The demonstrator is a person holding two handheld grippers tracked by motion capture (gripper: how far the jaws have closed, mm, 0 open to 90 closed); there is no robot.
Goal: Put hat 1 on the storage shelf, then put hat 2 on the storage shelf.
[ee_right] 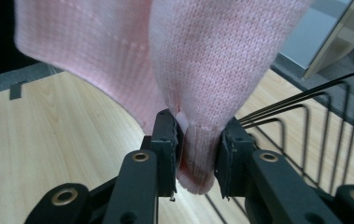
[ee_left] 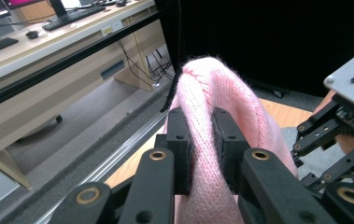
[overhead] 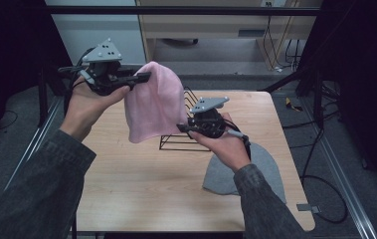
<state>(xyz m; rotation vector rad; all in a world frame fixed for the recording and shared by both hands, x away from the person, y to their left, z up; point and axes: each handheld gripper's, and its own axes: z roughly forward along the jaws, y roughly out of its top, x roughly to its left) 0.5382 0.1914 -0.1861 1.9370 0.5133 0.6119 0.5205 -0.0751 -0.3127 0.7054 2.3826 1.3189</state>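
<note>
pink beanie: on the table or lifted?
Lifted. The pink beanie hangs above the table, left gripper clamped near its crown, right gripper pinching its lower edge.

A pale wooden bench (overhead: 141,174) stood on grey carpet (overhead: 7,129), black curtains (overhead: 360,45) at both sides; beyond it a light wood desk (ee_left: 48,42) carried a keyboard (ee_left: 74,16), cables (overhead: 280,50) trailing beneath
</note>
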